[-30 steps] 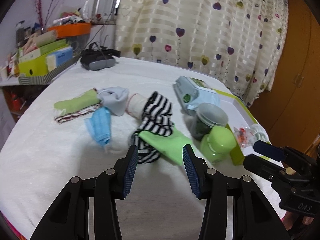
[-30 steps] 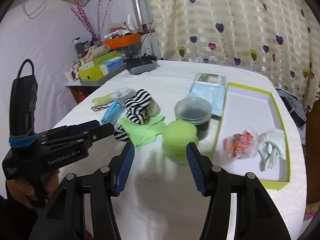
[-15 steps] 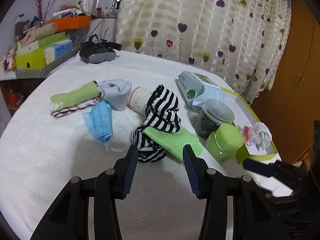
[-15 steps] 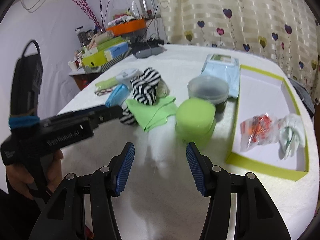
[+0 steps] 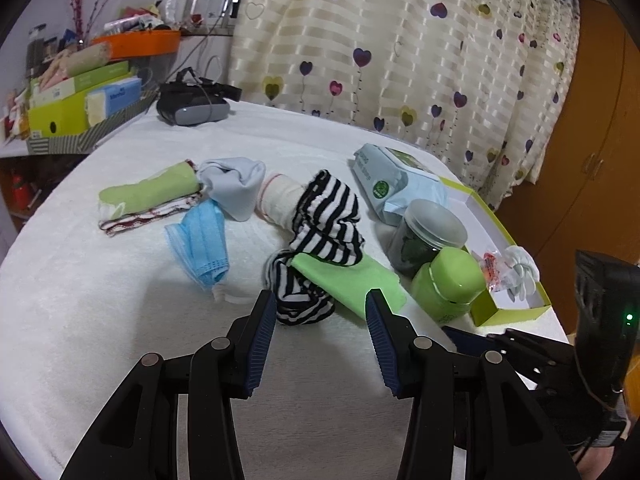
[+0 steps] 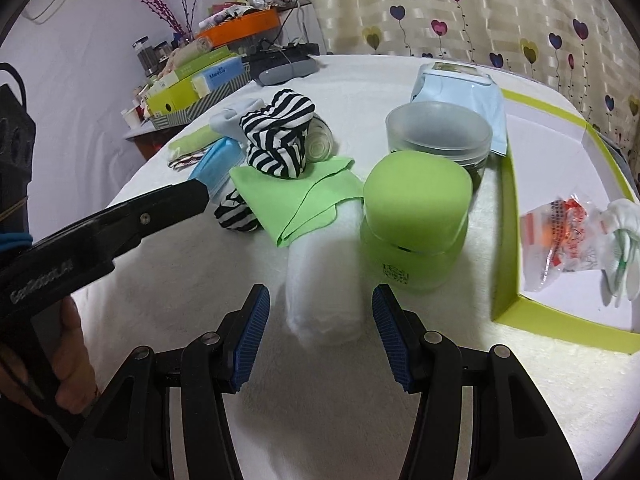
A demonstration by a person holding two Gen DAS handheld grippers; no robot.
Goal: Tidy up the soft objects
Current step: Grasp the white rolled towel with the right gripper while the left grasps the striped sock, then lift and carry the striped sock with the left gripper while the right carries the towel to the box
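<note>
White rolled cloth (image 6: 320, 276) between closing jaws of right gripper (image 6: 320, 320), untouched, green jar (image 6: 416, 216) just beside

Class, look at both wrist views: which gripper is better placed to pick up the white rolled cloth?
Right. The right gripper, jaws just closing, already brackets the white rolled cloth. The left gripper faces the striped cloth instead.

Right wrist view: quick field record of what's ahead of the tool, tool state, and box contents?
right tool: open, jaws just narrowed, pads not touching anything
between fingers: white rolled cloth, lying on the table
beside roll: green jar, upright, lid on
behind jar: clear-lidded jar
on roll's far end: green cloth
green-rimmed box: snack packet, white glove
left tool: open, empty
</note>
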